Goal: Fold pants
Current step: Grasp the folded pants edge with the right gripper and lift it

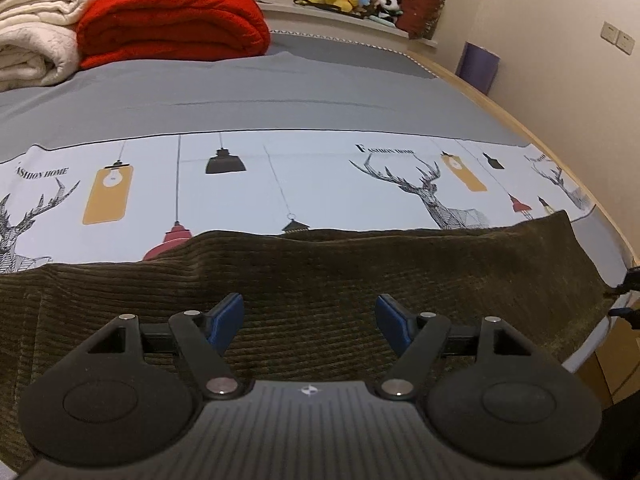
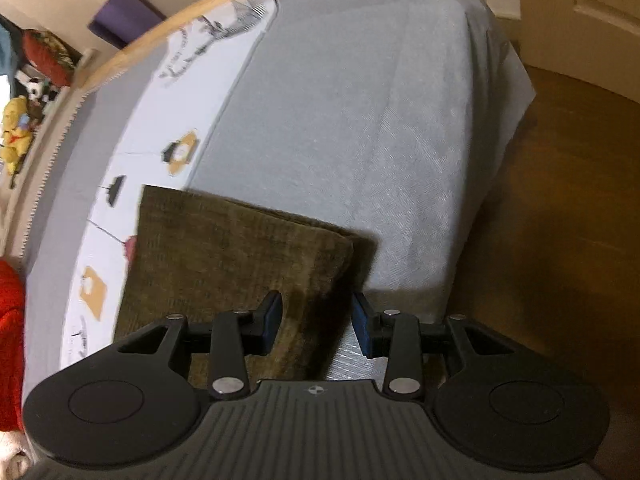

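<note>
Both grippers, left [image 1: 310, 322] wide and right [image 2: 318, 320] narrower, hold nothing; pants [image 1: 320, 280] below the jaws appear part-folded, further folds judged outstanding.

You had one pair of olive corduroy pants [image 1: 320, 280] on the bed, and two grippers over it: the left gripper [image 1: 310, 322] and the right gripper [image 2: 318, 320]. Behind them you had one red blanket [image 1: 172, 20], one white blanket [image 1: 36, 28] and one purple box [image 1: 478, 66].
</note>
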A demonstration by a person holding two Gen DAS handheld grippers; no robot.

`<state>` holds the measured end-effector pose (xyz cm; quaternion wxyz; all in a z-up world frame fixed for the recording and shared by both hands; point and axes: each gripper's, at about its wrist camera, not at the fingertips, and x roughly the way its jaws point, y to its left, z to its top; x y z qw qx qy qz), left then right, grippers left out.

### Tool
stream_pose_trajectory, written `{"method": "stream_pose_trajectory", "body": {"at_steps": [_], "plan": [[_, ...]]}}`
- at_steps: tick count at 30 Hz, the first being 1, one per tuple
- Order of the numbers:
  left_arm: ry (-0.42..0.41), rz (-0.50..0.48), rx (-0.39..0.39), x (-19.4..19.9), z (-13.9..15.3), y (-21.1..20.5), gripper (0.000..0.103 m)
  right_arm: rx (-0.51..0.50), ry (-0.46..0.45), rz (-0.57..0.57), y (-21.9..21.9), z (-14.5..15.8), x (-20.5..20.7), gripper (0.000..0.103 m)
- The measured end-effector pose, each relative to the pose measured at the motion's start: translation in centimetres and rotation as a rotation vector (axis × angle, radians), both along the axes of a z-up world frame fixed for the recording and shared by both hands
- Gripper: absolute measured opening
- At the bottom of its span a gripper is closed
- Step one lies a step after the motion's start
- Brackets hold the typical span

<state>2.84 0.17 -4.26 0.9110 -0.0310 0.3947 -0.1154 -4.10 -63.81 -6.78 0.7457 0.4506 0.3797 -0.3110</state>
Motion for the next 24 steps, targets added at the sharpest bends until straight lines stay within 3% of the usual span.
{"method": "stream_pose_trajectory", "body": {"at_steps": [8,11,17,20,22,24], "plan": [[0.001,-0.023,0.023,-0.2,-0.4,-0.7,0.078,-0.024,0.041,-0.027,-0.5,-0.6,1.0,0.041],[-0.004,-0.02,0.015,-0.3,-0.3,-0.6,0.078,-0.045,0.044,-0.008,-0.4,-0.6,1.5,0.045],[-0.004,-0.015,0.009,-0.4,-0.1,-0.1,0.079,-0.106,0.083,0.027,0.4,-0.6,2.5,0.044],[-0.005,-0.01,0.0,-0.4,0.1,0.2,0.079,-0.124,0.091,0.027,0.6,-0.6,2.5,0.036],[-0.006,-0.01,-0.002,-0.5,0.3,0.2,0.079,-0.124,0.075,0.031,0.7,-0.5,2.4,0.018],[-0.007,-0.011,-0.004,-0.5,0.4,0.3,0.079,-0.13,0.054,0.033,0.8,-0.1,2.3,0.017]]}}
